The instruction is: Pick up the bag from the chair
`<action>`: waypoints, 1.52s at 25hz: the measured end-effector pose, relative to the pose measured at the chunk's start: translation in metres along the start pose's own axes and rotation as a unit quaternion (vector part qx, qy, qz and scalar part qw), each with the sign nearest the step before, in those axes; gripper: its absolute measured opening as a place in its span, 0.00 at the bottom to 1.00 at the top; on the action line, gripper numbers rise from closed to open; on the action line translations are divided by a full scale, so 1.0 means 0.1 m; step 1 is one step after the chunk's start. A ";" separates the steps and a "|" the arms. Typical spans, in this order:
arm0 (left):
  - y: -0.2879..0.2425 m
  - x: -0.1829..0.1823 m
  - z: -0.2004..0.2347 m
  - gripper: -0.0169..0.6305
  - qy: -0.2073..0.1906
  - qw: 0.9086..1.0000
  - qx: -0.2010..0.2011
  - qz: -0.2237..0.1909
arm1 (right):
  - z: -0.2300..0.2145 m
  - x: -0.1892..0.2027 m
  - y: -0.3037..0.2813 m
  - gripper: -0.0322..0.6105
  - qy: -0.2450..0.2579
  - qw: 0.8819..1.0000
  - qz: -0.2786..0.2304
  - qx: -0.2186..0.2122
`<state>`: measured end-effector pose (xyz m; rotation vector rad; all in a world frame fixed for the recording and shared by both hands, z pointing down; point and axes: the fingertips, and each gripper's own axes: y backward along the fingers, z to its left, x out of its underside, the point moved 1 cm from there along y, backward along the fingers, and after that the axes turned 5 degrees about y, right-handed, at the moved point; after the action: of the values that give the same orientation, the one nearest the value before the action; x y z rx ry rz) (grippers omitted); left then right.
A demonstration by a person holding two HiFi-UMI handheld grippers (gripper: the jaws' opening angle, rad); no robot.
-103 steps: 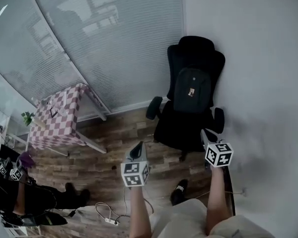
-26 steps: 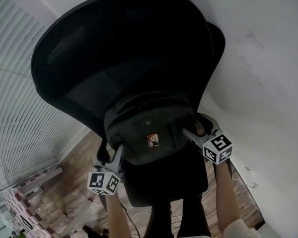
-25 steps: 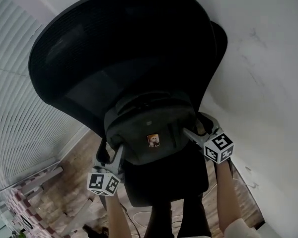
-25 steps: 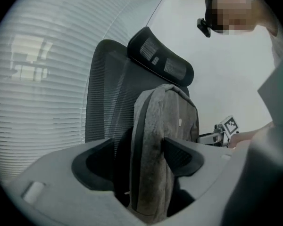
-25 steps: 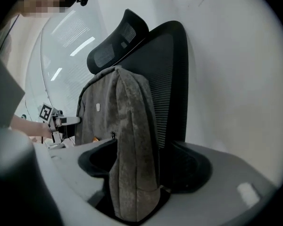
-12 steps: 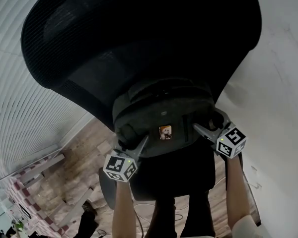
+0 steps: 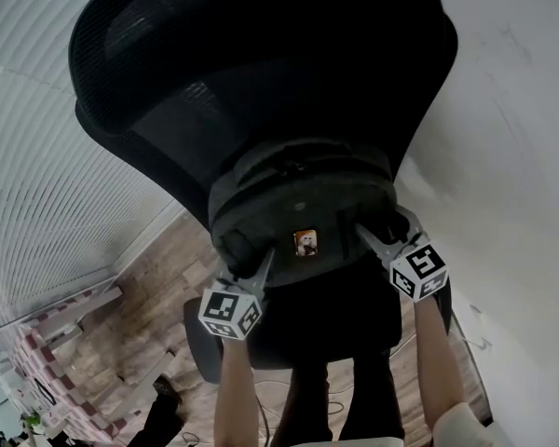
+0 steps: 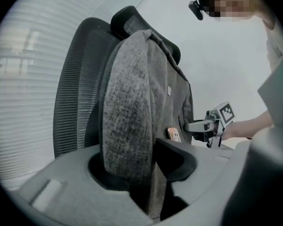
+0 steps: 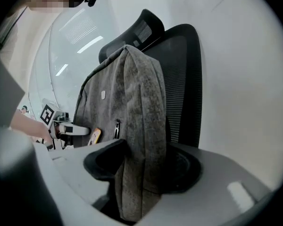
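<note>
Grey felted fabric fills both gripper views: the backpack (image 7: pixel 298 198) stands upright on the black mesh office chair (image 7: pixel 261 63), its back panel leaning against the backrest and its front, with a small orange patch (image 7: pixel 305 242), facing the person. The chair sits close to a white wall (image 7: pixel 512 156), with window blinds (image 7: pixel 37 175) on the other side and a wooden floor (image 7: pixel 154 282) below.

The left gripper (image 7: pixel 250 273) comes in from the backpack's left flank and the right gripper (image 7: pixel 377 240) from its right flank, low down on the body. Each pair of jaws stands closed onto the padded side edge. In the left gripper view the thick rolled side of the backpack (image 8: pixel 129 121) fills the gap between the jaws, and in the right gripper view the same is true of the opposite side (image 9: pixel 144 126). Neither pair is fully together, because the fabric holds them apart.

Holding both flanks at matching height likely keeps the soft bag level and stops it folding or swinging when raised. Each gripper view also shows the other gripper across the front panel. Whether the base has left the seat cannot be told; the seat contact is hidden beneath the bag and arms.
</note>
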<state>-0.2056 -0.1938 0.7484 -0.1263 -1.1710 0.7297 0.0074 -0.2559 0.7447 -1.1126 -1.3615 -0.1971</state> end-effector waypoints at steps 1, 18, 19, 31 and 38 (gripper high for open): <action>0.05 -0.02 -0.04 0.29 -0.002 1.000 0.000 -0.002 | 0.03 -0.02 0.04 0.42 0.001 1.000 -0.002 0.001; 1.39 -0.86 -0.90 0.27 -0.014 0.998 -0.031 -0.053 | 0.87 -1.19 1.17 0.41 0.055 0.998 -0.028 -0.025; 1.52 -0.98 -0.99 0.27 -0.015 0.998 -0.033 -0.056 | 0.94 -1.33 1.29 0.41 0.058 0.997 -0.030 -0.030; 2.62 -1.39 -2.10 0.26 -0.034 0.996 -0.032 -0.076 | 1.51 -1.91 2.59 0.40 0.068 0.992 -0.086 -0.058; 3.09 -1.29 -2.84 0.26 -0.022 0.991 -0.074 -0.107 | 1.66 -2.02 3.31 0.40 0.102 0.984 -0.106 -0.095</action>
<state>-0.1235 0.0463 0.3895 -0.1072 -1.2596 0.4586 0.0680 -0.0617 0.3746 -1.0705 -1.2951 -0.5926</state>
